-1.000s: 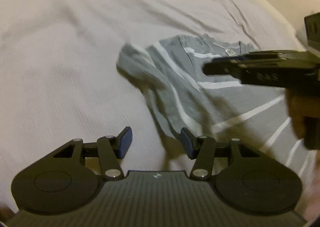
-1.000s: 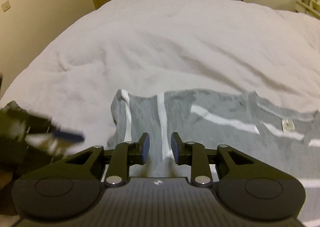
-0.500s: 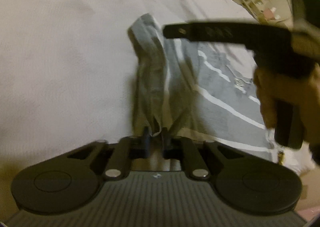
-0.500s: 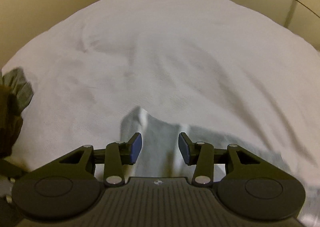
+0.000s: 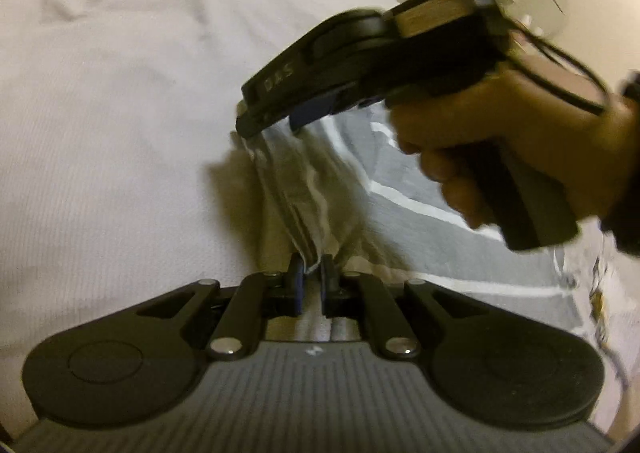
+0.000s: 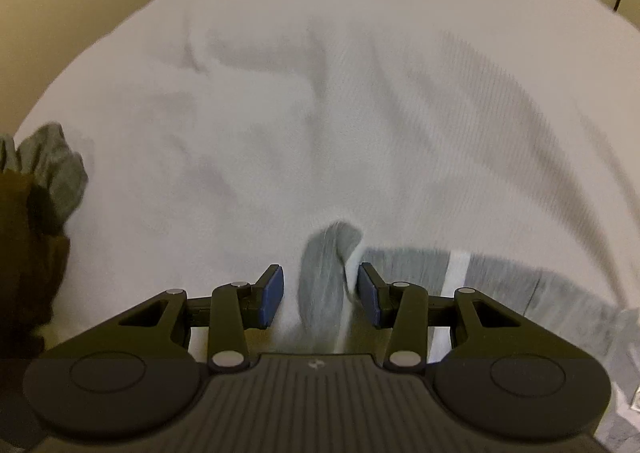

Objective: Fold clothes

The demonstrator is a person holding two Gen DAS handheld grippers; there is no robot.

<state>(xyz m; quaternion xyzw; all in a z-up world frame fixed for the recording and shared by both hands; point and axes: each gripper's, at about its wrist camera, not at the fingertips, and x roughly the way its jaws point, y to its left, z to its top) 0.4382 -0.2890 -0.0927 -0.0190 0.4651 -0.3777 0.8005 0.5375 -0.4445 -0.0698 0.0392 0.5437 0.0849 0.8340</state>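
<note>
Left tongs (image 5: pixel 311 279), nearly closed, pinch a bunched edge of the grey cotton T-shirt with white stripes (image 5: pixel 404 181), lifting a ridge of cloth that runs toward 12 o'clock over the white ribbed bedspread (image 5: pixel 120 101). Right tongs (image 6: pixel 320 295), gripped by a person's hand (image 5: pixel 500 149) at 2 o'clock in the left wrist view, stand wide open on either side of a raised fold of the same shirt, its pads not touching the fabric. The rest of the shirt lies flat on the bed toward 3 o'clock.
</note>
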